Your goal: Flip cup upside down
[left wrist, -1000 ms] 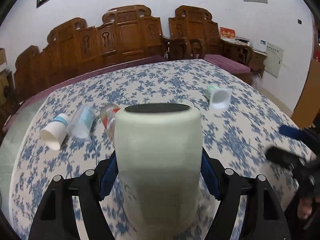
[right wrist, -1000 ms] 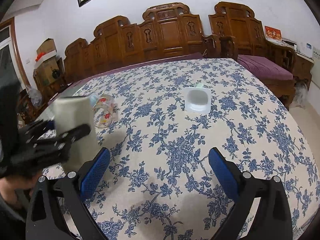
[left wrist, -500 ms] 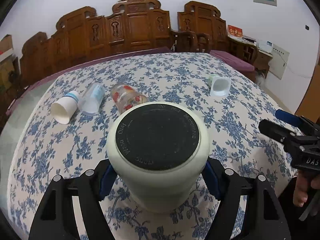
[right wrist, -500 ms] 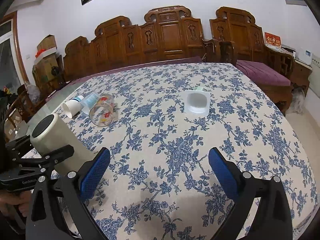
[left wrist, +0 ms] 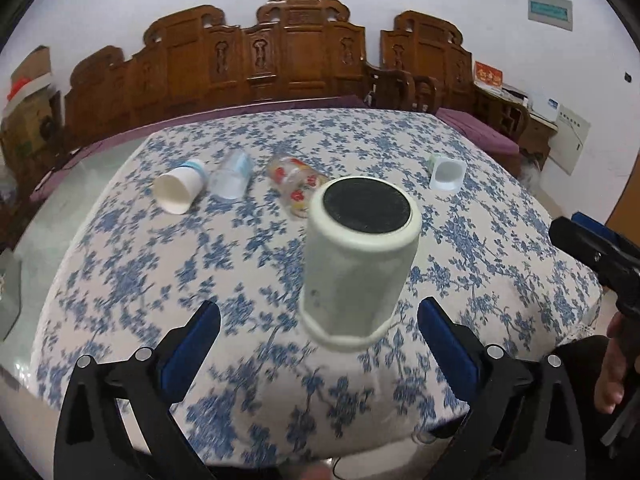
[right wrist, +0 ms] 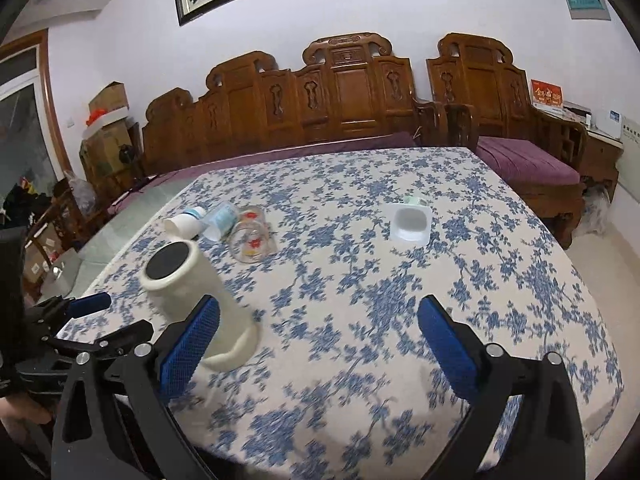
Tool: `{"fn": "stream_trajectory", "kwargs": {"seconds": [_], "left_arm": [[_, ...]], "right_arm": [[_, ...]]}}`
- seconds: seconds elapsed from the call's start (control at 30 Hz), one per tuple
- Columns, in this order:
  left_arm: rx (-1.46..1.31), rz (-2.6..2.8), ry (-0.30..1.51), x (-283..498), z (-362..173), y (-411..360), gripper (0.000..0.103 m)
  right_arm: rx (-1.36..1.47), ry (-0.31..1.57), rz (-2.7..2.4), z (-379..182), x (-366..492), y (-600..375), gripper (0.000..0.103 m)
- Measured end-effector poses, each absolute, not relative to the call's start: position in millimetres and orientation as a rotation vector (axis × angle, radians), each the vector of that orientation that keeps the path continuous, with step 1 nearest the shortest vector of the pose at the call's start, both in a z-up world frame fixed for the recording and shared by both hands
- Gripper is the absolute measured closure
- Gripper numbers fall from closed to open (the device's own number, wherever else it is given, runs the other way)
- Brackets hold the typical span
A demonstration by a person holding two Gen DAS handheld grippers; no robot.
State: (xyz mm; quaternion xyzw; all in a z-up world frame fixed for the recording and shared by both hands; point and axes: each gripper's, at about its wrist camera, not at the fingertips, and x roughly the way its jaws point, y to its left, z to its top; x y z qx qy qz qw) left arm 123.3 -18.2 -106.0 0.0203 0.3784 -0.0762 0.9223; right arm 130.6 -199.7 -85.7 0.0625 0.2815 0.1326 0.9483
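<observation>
A cream cup [left wrist: 356, 264] with a black base stands upside down on the blue-flowered tablecloth [left wrist: 120, 260], rim on the cloth. It also shows in the right wrist view [right wrist: 192, 296]. My left gripper [left wrist: 318, 344] is open and empty, drawn back just behind the cup, its blue pads well apart from it. My right gripper [right wrist: 318, 344] is open and empty over the cloth, to the right of the cup. It shows at the right edge of the left wrist view [left wrist: 592, 248].
Several cups lie on their sides farther back: a white paper cup [left wrist: 178, 190], a clear plastic cup [left wrist: 232, 178], a glass with red flowers [left wrist: 294, 186] and a white square cup [left wrist: 446, 172]. Carved wooden benches [left wrist: 280, 68] stand behind the table. The near table edge is just below the grippers.
My left gripper has set the cup down upside down, opened, let it go and pulled back. The right gripper has stayed open and drawn back slightly.
</observation>
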Motion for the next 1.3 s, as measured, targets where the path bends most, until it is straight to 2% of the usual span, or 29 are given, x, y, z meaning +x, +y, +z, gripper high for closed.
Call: {"fn": "stream_trajectory", "kwargs": {"seconds": [0.57, 1.3], "left_arm": [[0.022, -0.031, 0.612, 37.3, -34.1, 15.2, 0.008], [0.014, -0.032, 0.548, 20.7, -23.0, 14.9, 0.008]], "right_arm": [[0.091, 0.392, 0.272, -21.8, 32.8, -179.1, 0.003], [0.092, 0.383, 0.266, -19.9, 26.9, -178.6, 0.003]]}}
